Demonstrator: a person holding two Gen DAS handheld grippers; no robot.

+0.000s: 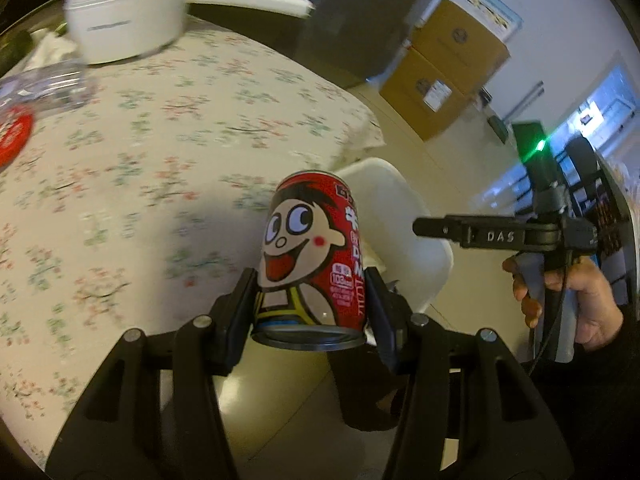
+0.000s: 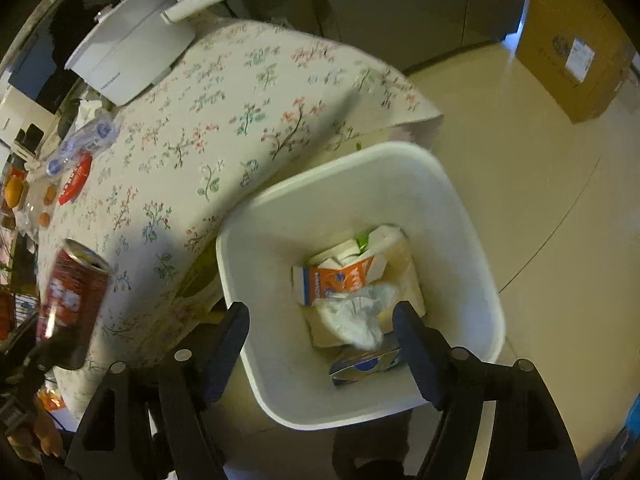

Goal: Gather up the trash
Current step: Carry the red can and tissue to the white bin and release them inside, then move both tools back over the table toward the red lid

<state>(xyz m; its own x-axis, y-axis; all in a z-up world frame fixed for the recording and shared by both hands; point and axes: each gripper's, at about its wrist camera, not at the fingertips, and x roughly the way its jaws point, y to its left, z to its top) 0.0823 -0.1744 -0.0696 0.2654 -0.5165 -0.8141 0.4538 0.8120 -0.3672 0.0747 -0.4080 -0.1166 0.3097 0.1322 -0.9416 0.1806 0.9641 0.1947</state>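
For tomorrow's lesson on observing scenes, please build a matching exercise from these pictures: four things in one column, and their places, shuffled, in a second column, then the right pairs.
Things:
1. red can
2. white pot
3. orange carton
4. cardboard boxes

Places:
A. inside the white bin
B. stacked on the floor by the wall
C. clamped in the left hand-held gripper
D. standing on the floral tablecloth

Pairs: 1-C, 2-D, 3-A, 4-B
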